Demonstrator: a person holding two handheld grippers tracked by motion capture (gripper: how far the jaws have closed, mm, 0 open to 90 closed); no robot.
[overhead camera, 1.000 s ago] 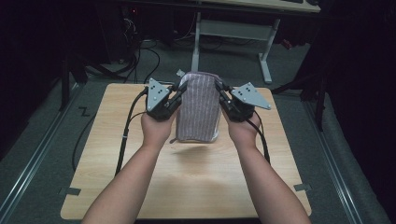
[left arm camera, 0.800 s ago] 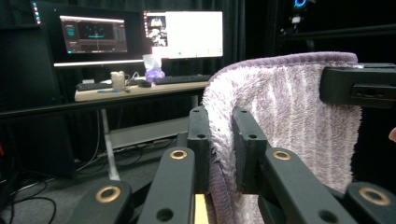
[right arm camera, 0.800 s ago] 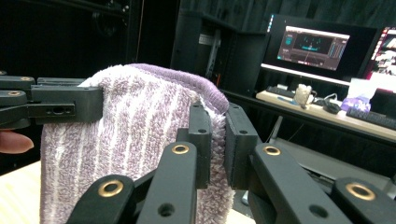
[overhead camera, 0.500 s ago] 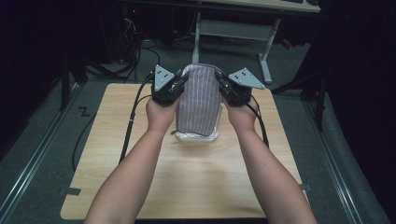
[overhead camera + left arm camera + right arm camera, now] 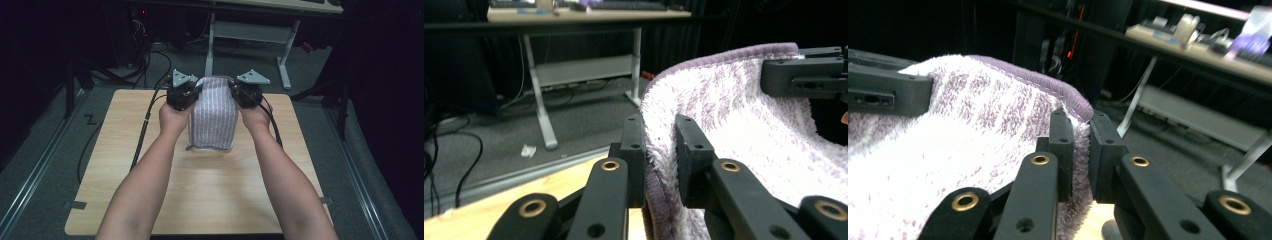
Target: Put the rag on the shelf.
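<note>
A purple-and-white striped fluffy towel [image 5: 214,112] hangs stretched between both grippers above the far half of the wooden table [image 5: 125,180], its lower end resting on the tabletop. My left gripper [image 5: 196,89] is shut on the towel's upper left corner; in the left gripper view its jaws pinch the towel [image 5: 734,110] edge at the left gripper [image 5: 659,150]. My right gripper [image 5: 233,90] is shut on the upper right corner; in the right gripper view the towel [image 5: 973,130] hem sits between the jaws of the right gripper [image 5: 1081,145].
Cables [image 5: 145,125] trail from the grippers over the table's left and right sides. Beyond the far edge stands a desk with white legs [image 5: 285,50] on a grey floor. Bare tabletop lies near the person's forearms.
Both grippers have moved away from the person toward the table's far edge, carrying the towel's top edge with them. The towel's lower end has dragged farther along the table.
</note>
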